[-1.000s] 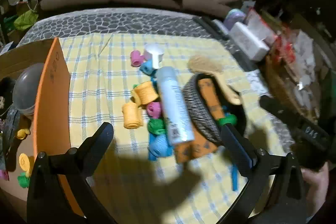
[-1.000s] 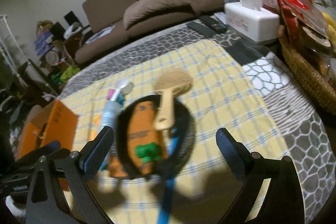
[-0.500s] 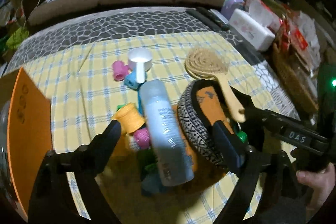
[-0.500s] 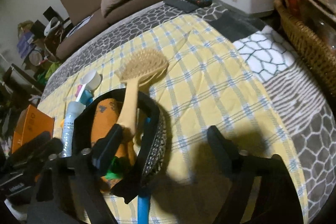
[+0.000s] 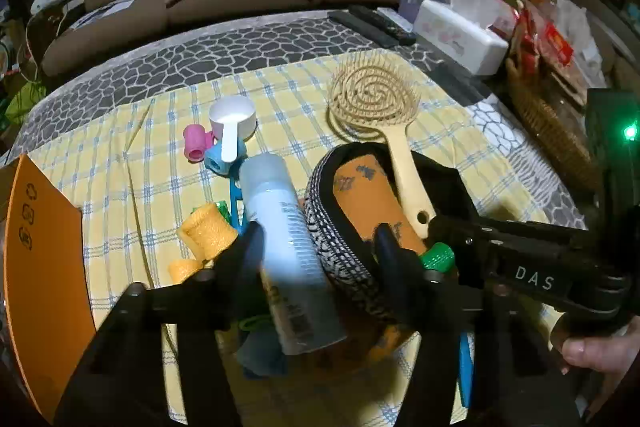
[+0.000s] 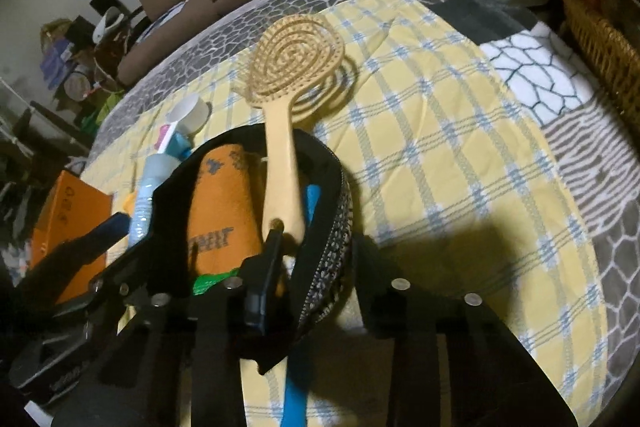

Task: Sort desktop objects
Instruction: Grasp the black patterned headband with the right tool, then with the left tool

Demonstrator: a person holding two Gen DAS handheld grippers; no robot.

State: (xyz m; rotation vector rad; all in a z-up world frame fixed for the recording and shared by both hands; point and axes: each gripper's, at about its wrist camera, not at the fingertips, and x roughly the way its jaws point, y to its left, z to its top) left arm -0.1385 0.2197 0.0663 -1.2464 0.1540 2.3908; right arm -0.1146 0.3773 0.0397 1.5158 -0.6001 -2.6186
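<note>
Soft fabric pouch [image 5: 340, 259], both grippers closing in on it!

Left gripper [image 5: 320, 239] is closing across the pale blue bottle [image 5: 288, 247] and the pouch's near rim; right gripper [image 6: 316, 247] is closing on the far patterned wall [image 6: 340, 227]. Pouch sits mid-cloth [image 6: 440, 147], limp and light (brush [image 6: 288, 99] poking out may tip), so pinch the stiffer zipper edge.

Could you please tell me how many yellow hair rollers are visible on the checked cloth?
2. One yellow roller lies left of the blue bottle; the second yellow roller sits just below-left of it on the checked cloth. Others may be hidden under the pile.
</note>
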